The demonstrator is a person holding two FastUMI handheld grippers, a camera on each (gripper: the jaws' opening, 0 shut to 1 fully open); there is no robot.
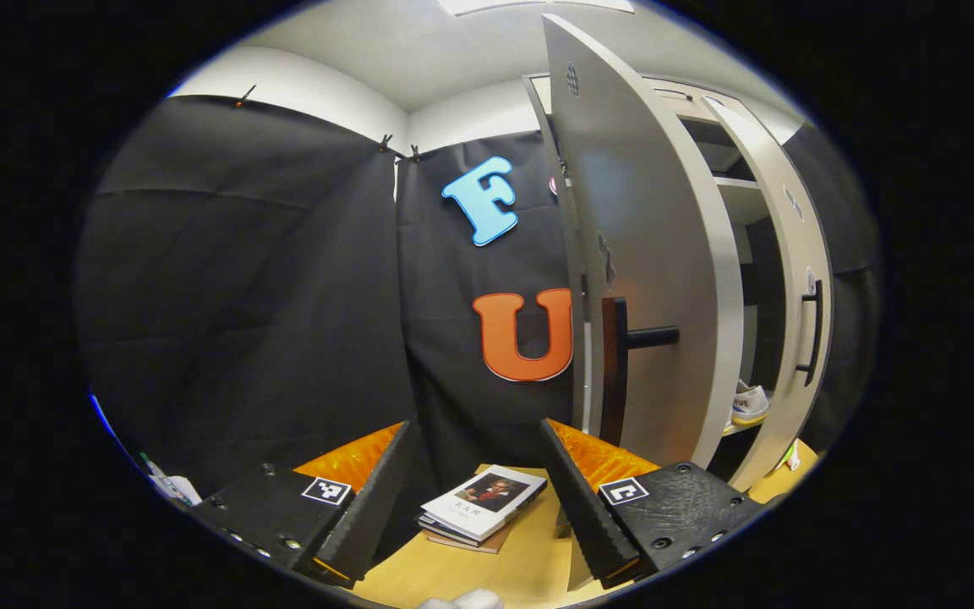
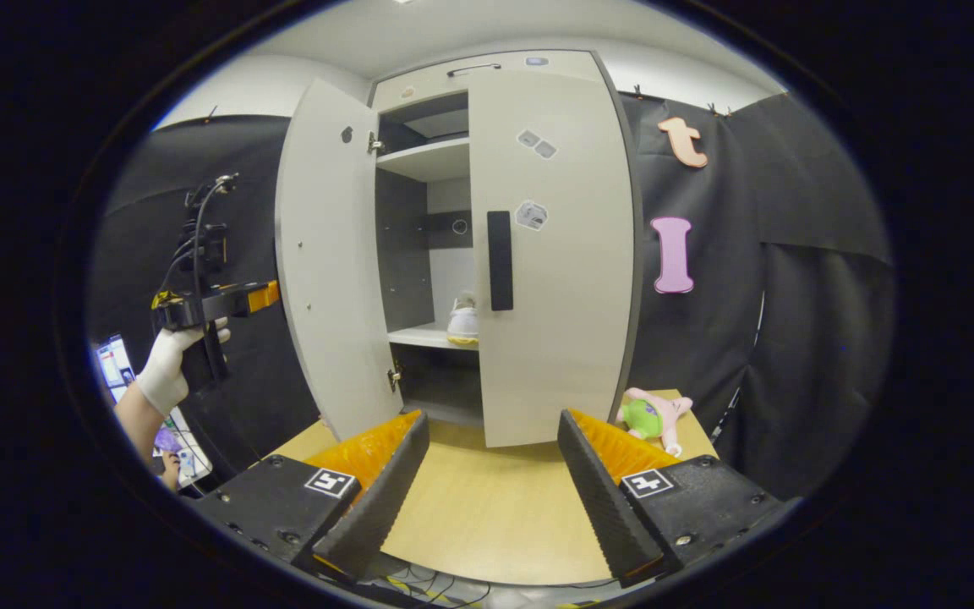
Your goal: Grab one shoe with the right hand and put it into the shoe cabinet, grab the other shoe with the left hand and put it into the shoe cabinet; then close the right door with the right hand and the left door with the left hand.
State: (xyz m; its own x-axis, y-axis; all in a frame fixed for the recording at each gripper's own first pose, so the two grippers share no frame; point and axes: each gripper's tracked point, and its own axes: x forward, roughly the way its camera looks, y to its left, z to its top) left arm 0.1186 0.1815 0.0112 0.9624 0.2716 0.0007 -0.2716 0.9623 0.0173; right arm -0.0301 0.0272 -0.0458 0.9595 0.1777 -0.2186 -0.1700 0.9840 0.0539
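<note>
The left gripper point(image 1: 476, 499) hangs with its fingers spread and nothing between them, just short of the left door point(image 1: 652, 279), whose dark handle point(image 1: 622, 355) sticks out close ahead of its tips. In the right gripper view that same tool point(image 2: 225, 304) is held up in a gloved hand point(image 2: 167, 364) beside the door's outer edge. The right gripper point(image 2: 494, 486) is also released and empty, low over the wooden table point(image 2: 487, 516), facing the shoe cabinet point(image 2: 462, 245). The right door point(image 2: 559, 271) is shut; the left stands open. A white shoe point(image 2: 463, 321) sits on the shelf inside, well beyond both grippers. Books point(image 1: 483, 507) lie on the table below the left gripper, and a plush toy point(image 2: 654, 416) lies right of the cabinet.
</note>
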